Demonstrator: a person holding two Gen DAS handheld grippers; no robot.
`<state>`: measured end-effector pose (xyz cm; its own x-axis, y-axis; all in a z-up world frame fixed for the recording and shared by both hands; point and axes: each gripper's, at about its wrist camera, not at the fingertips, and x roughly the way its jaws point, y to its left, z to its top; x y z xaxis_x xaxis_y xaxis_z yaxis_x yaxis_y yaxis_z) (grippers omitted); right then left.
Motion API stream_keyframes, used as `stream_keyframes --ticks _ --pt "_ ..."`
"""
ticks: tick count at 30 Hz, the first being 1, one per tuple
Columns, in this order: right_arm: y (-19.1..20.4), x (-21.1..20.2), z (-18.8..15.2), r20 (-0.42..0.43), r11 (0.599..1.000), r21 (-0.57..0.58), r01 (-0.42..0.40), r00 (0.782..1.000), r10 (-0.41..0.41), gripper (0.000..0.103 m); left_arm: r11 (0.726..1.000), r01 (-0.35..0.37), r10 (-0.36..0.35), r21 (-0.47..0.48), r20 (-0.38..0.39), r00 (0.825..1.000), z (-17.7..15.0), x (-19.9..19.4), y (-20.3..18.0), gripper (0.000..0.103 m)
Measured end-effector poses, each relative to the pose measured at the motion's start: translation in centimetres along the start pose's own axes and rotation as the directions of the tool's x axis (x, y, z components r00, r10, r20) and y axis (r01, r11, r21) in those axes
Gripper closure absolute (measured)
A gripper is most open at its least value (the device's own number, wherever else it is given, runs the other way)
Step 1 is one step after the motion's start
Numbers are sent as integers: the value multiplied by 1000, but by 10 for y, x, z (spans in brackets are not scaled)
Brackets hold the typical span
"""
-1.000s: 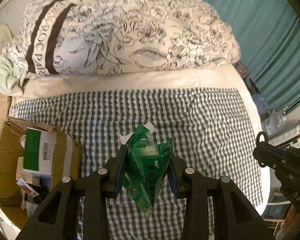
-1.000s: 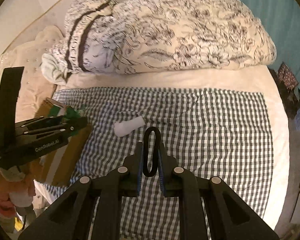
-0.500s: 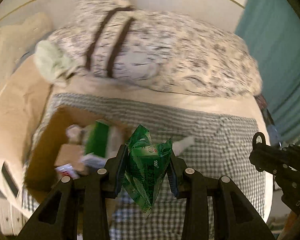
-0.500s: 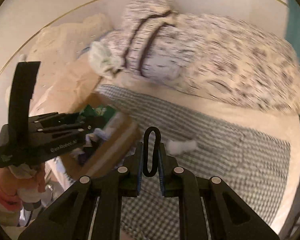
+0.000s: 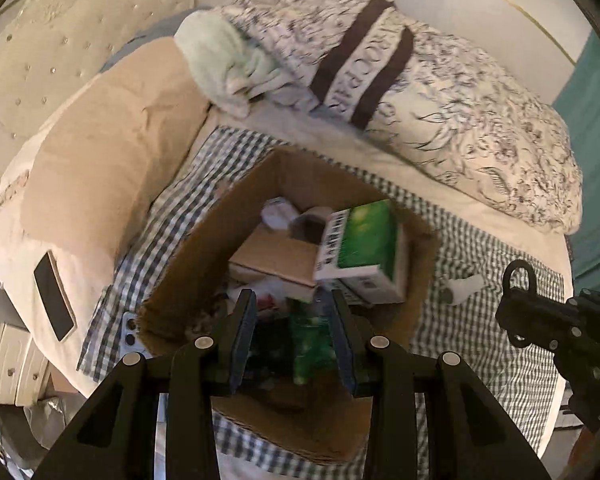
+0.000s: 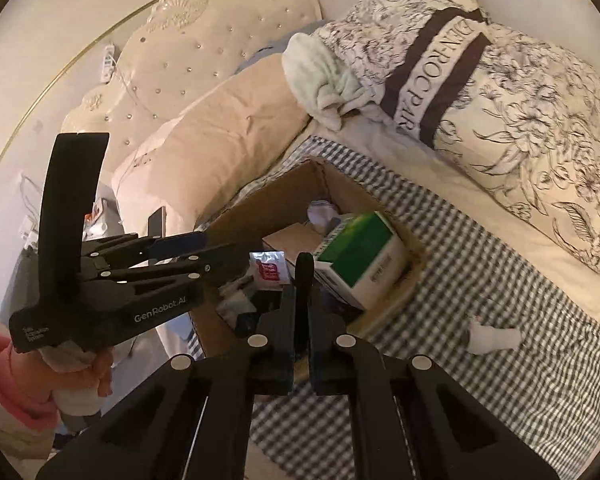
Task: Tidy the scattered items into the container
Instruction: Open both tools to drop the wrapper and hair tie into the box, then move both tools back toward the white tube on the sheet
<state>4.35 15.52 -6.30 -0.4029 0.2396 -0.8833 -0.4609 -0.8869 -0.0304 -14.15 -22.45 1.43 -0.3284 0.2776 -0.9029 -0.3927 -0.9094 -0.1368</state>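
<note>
An open cardboard box [image 5: 204,248] sits on the checked cloth and holds a green-and-white carton [image 5: 360,246], crumpled paper and several small packets. My left gripper [image 5: 294,338] is open directly over the box. The green packet [image 5: 310,344], blurred, is between and below its fingers, dropping into the box. My right gripper [image 6: 302,312] is shut on a black loop [image 6: 303,280] and hovers at the box's near edge [image 6: 384,312]. A white roll [image 6: 494,338] lies on the cloth right of the box; it also shows in the left wrist view [image 5: 466,286].
A floral duvet [image 5: 440,92] and a pale green towel [image 5: 224,68] lie behind the box. A beige pillow [image 5: 112,152] with a phone [image 5: 54,296] on it is to the left. A teal curtain [image 5: 596,152] hangs at the right.
Both grippers swung left from the open cloth to above the box. The left gripper's jaws opened and let go of the green packet, which is falling into the box.
</note>
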Motion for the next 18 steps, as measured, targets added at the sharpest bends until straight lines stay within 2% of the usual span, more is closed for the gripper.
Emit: stream_keyframes --ticks 1,3,5,6,7,9,13,18 --pt "2 4 2 -2 1000 3 7 1000 -7 98 1000 -2 2 0 -7 1000 0 3 5 64" --pt "3 13 7 -10 1000 20 9 1000 -9 97 1000 -10 10 7 -21 1000 1 7 11 54" --pt "3 19 11 -18 999 46 25 1000 -24 84 1000 -13 13 20 -26 1000 3 10 16 49" --pt "3 20 11 -15 998 52 29 999 -28 69 1000 -15 15 28 -29 999 5 11 16 41" --pt "3 19 12 -7 998 58 39 999 -39 59 999 -18 19 35 -31 999 6 12 17 37" --pt "4 18 14 5 997 68 44 999 -45 58 999 -19 20 47 -27 999 8 12 17 29" --pt "-1 12 14 19 992 106 76 997 -78 58 997 -6 9 82 -39 999 11 14 9 27" --pt "-20 -7 5 39 979 165 117 991 -125 58 987 32 -26 157 -44 999 10 15 -23 22"
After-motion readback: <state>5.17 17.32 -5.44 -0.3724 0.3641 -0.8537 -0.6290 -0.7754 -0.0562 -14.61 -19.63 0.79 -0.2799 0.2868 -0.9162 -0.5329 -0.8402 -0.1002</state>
